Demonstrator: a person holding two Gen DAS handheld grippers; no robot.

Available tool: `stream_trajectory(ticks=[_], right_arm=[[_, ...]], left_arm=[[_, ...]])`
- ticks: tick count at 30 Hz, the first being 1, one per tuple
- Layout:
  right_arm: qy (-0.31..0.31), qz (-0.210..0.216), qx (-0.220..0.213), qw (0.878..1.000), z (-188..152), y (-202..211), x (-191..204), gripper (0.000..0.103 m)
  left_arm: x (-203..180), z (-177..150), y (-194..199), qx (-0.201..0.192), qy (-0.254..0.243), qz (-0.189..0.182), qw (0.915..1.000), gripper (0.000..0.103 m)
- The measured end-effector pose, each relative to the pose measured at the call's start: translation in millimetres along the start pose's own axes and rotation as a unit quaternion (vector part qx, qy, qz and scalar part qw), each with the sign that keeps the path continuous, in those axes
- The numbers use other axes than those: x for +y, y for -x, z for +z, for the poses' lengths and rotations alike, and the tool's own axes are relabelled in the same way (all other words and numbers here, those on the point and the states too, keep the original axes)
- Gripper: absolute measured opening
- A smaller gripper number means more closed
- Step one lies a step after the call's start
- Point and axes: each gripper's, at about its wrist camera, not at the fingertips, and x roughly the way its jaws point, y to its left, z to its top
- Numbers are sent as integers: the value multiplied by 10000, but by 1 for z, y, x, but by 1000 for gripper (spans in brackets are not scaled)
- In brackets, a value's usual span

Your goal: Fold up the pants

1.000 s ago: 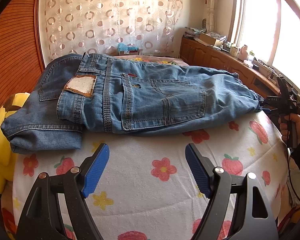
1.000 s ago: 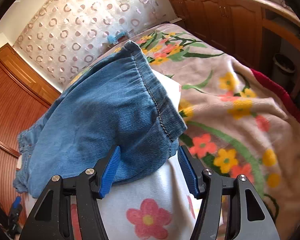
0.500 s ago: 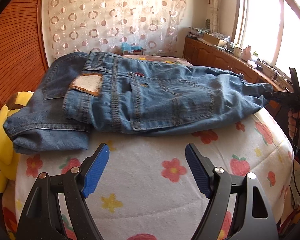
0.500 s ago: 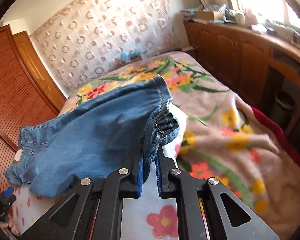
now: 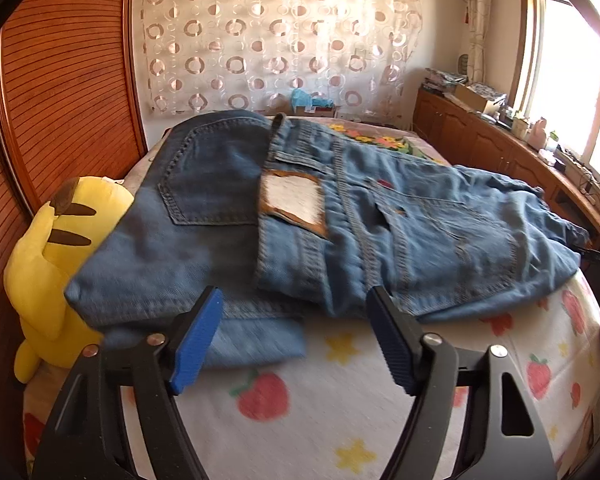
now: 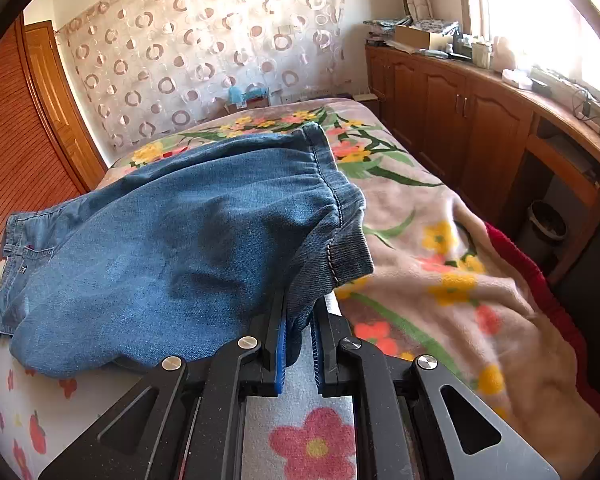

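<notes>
Pants (image 5: 340, 232) on bed (image 5: 340, 420); right gripper (image 6: 299, 334) jaws clamp hem; left gripper (image 5: 296, 340) jaws spread.

**Bright daylight, blown window, fisheye bend**

Sunlight pours in from the window (image 5: 572, 92), which glares to pure white in both views. The patterned curtain (image 6: 204, 40) glows softly. The jeans (image 5: 340, 216) and strawberry-print sheet (image 5: 340, 420) look smeared by motion blur in the left view. Edges curve strongly, with black corner vignetting.

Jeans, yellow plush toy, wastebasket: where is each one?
jeans (image 5: 432, 236), left wrist view, back pocket.
yellow plush toy (image 5: 40, 272), left wrist view, its body.
wastebasket (image 6: 546, 224), right wrist view, its rim.
</notes>
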Motion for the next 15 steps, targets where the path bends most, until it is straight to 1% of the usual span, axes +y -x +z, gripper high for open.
stream_trajectory(ticks=[3,4,7,10,12,13,15], right_arm=[[10,-56,72,10000,6,-1,3,10],[26,-64,98,9999,7,-2,4,10],[33,-75,118,9999,13,1,6,10],[7,-57,134,9999,16,0,3,10],[9,-57,128,9999,17,0,3,10],[17,-62,126,9999,17,1,2,10],[59,-73,102,9999,16,2,2,10]], left_arm=[[6,8,-14,107,40,13,9999,63],[6,10,-17,140,28,3,9999,58],[7,13,-29,227,-7,-94,9997,52],[3,11,-38,346,-25,-17,9994,50],[0,9,-39,332,-98,53,9994,50],[-2,9,-39,297,-145,39,9994,43],[-7,7,-37,248,-276,67,9993,35]])
